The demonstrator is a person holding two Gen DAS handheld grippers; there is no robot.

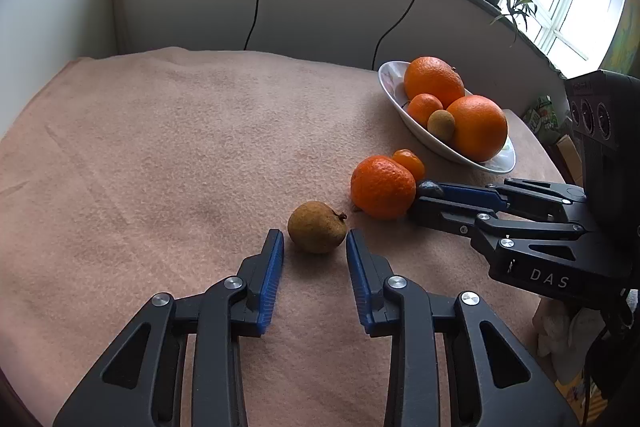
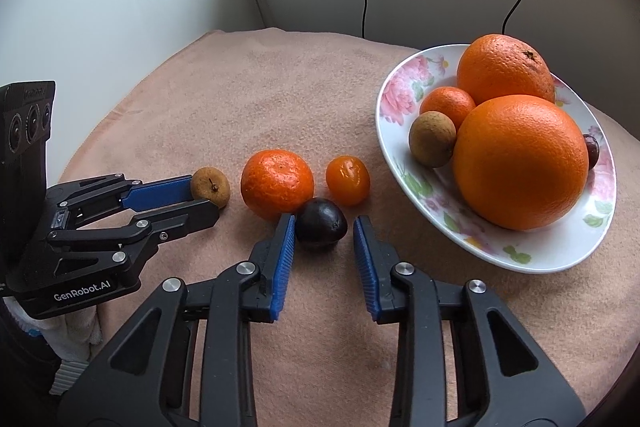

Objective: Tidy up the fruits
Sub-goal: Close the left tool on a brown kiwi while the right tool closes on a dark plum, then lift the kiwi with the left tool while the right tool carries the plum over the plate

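Fruit is only partly gathered, as I judge it: four pieces lie loose on the fuzzy peach cloth (image 1: pixel 180 147) and the rest are plated.

Starting left, my left gripper (image 1: pixel 314 237) has its ribbed blue fingers close about the rough, matt brown round fruit (image 1: pixel 317 227). That fruit sits right between the fingertips; one pad touches it, a sliver of cloth shows at the other, so I read the fingers as released, not clamped.

Beyond and to the right of those fingers sits a dimpled, flattened orange mandarin (image 2: pixel 277 185), then a small glossy orange fruit (image 2: pixel 347 179).

Just ahead of these, my right gripper (image 2: pixel 324 222) brackets a smooth dark purple fruit (image 2: pixel 321 223) at its fingertips. The left pad touches and the right one stands just clear, so this one is released too.

Right of those fingers the white floral ceramic plate (image 2: pixel 384 115) holds two big pebbled oranges (image 2: pixel 520 163) plus three small fruits.

Left to do: the four loose pieces.
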